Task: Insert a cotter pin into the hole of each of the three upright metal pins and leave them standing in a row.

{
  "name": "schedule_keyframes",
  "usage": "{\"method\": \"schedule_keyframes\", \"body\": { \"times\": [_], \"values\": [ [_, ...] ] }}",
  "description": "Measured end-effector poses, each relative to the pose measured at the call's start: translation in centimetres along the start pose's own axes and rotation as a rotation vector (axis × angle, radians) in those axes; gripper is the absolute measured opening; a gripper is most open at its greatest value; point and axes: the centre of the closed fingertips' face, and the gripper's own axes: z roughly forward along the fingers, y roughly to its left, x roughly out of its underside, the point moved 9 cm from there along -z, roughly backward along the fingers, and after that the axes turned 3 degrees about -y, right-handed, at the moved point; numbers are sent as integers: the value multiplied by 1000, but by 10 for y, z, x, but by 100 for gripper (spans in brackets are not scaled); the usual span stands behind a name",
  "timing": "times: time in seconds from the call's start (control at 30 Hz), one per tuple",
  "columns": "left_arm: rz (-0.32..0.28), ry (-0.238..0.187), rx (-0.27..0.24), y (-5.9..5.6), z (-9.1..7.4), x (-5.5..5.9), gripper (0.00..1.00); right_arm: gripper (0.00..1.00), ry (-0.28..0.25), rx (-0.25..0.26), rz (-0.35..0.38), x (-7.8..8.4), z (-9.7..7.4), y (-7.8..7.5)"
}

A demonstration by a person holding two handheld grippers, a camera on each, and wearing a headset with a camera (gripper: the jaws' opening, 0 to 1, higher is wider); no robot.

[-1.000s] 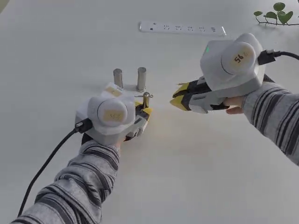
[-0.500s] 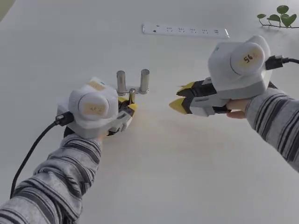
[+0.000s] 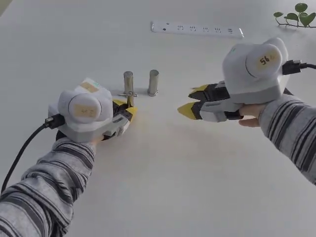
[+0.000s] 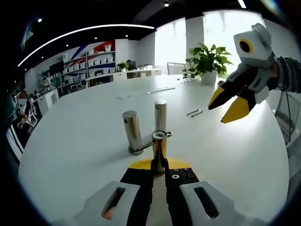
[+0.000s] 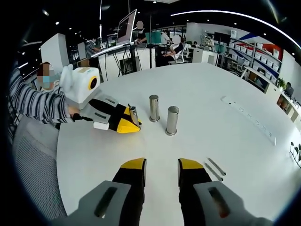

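1. We have the left gripper point(image 3: 127, 111) clamped low on the held metal pin point(image 3: 130, 100). The pin is upright, with a cotter pin point(image 3: 127, 94) crossing it near the top.
2. The held pin sits just in front of the nearest standing pin point(image 3: 128, 81), and the other standing pin point(image 3: 153, 82) is beside that one. We can't tell whether its base is touching the white table point(image 3: 173, 173).
3. The step looks like placement: we should line it up with the row, keep it vertical and seat the base flat.
4. Then open the jaws slowly and back straight out. The neighbouring pin is close, so a sideways exit risks tipping it.
5. The right gripper point(image 3: 190, 100) hovers well off to the side with its jaws apart and empty, tips aimed at the pins.
6. The loose cotter pins point(image 5: 217, 167) lie on the table near the right gripper, probably for the other two pins.
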Motion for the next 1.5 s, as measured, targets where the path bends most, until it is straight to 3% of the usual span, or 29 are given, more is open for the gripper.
{"method": "schedule_keyframes", "body": {
  "times": [0.5,0.7,0.8,0.9,1.07,1.2,1.5],
  "values": [
    [7,-7,12,0,0,0,5,26,4,0,58,5,2,-1],
    [-6,20,-2,0,3,2,6,26,6,-1,69,7,2,0],
    [-16,17,-11,-1,3,2,16,26,3,0,74,7,2,-1],
    [-18,15,-12,-2,4,0,18,27,-3,4,79,7,2,-2],
    [-55,3,-21,1,0,-3,30,28,-32,11,94,3,3,-3],
    [-72,-8,-11,3,-6,-5,37,28,-84,17,113,-4,8,-5],
    [-35,-35,-9,4,-28,-18,54,31,-183,27,117,-26,24,-11]
  ]
}}
